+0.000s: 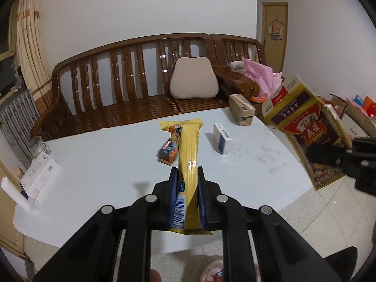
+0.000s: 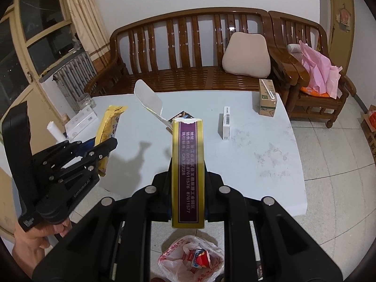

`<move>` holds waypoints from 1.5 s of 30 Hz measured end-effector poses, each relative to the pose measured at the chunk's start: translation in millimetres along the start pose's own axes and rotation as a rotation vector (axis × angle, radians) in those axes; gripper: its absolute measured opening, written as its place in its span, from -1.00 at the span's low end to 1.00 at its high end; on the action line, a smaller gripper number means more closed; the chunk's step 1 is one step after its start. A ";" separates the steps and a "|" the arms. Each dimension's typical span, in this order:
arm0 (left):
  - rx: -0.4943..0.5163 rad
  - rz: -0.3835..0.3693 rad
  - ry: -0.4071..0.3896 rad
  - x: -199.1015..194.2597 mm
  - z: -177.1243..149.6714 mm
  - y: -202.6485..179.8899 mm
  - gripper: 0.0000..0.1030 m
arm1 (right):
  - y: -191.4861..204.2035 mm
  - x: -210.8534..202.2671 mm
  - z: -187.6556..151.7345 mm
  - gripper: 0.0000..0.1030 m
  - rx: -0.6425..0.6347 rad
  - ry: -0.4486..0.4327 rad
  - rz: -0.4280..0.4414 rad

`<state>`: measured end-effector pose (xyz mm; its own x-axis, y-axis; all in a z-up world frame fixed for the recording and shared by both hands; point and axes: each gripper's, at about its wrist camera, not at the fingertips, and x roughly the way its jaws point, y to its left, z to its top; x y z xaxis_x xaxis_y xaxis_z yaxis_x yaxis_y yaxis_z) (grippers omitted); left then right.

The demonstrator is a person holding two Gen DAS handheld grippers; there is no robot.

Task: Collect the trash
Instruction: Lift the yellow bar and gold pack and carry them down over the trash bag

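Observation:
My left gripper [image 1: 187, 172] is shut on a long yellow snack wrapper [image 1: 188, 145] and holds it above the near edge of the white table [image 1: 105, 164]. It also shows in the right wrist view [image 2: 103, 150] at the left, with the wrapper [image 2: 109, 127]. My right gripper [image 2: 188, 164] is shut on a purple and gold carton [image 2: 187, 164] with a torn open top flap; the carton shows in the left wrist view [image 1: 305, 127] at the right. A plastic trash bag [image 2: 190, 258] with wrappers in it lies on the floor below.
On the table lie a small orange and blue packet [image 1: 167, 151], a white box [image 1: 222, 138], a drink carton [image 1: 242, 109], a white flat box [image 1: 38, 172], a paper roll [image 1: 14, 193] and a glass jar [image 1: 37, 146]. A wooden bench [image 1: 131, 89] stands behind.

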<state>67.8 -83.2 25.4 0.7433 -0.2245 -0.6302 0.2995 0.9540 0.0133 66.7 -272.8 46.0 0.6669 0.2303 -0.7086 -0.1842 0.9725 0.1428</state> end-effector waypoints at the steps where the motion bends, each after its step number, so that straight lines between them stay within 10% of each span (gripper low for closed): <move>1: -0.001 -0.008 -0.002 -3.7 -2.3 -2.4 -0.69 | -0.4 -3.2 -5.3 -0.67 -0.001 -0.002 0.002; 18: 0.039 -0.057 -0.020 -35.1 -69.9 -41.6 -0.69 | 5.4 -22.7 -103.9 -0.67 0.001 -0.020 0.013; 45: -0.108 -0.185 0.494 123.3 -322.7 -76.0 -0.69 | -36.6 149.4 -336.7 -0.67 0.201 0.331 -0.073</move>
<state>-56.4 -119.3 -303.8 0.3068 -0.2951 -0.9049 0.3162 0.9283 -0.1956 -70.0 -285.9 -297.7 0.3979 0.1686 -0.9018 0.0224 0.9809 0.1932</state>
